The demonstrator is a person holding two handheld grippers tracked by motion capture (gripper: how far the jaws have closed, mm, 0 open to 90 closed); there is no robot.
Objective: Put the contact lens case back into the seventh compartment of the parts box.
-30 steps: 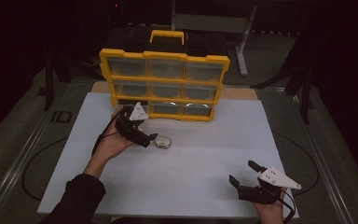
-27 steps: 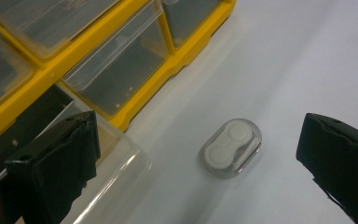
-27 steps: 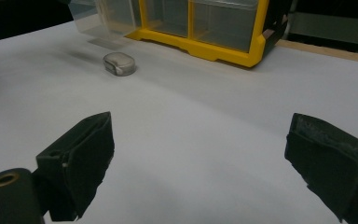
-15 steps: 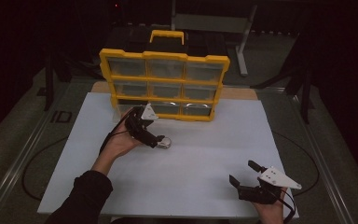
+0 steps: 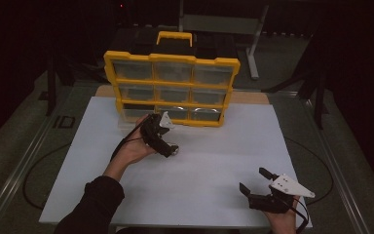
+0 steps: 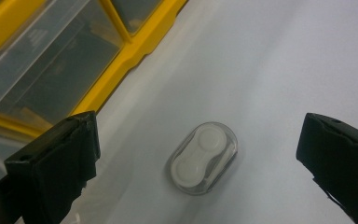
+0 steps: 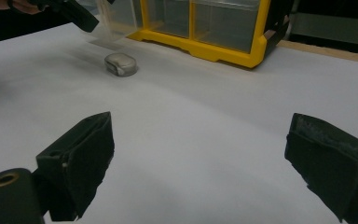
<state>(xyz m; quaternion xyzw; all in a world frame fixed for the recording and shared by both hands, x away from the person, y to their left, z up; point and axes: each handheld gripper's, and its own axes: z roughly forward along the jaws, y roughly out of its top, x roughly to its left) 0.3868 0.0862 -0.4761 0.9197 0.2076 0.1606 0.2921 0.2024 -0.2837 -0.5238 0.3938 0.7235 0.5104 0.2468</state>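
Hovering over the small clear case (image 6: pixel 204 157), the left gripper (image 5: pixel 168 146) had its jaws spread wide, nothing grasped yet. That case lay on the white table (image 5: pixel 214 161) at six o'clock from the yellow organizer (image 5: pixel 171 87). Pickup remained undone. The right gripper (image 5: pixel 260 183) rested released, well apart.

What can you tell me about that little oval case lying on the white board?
The case is a small rounded oval of clear plastic with two whitish round lobes inside, side by side. It looks closed and lies flat on the white board, near the yellow organizer. The left gripper hovers above with jaws wide open; nothing touches the case.
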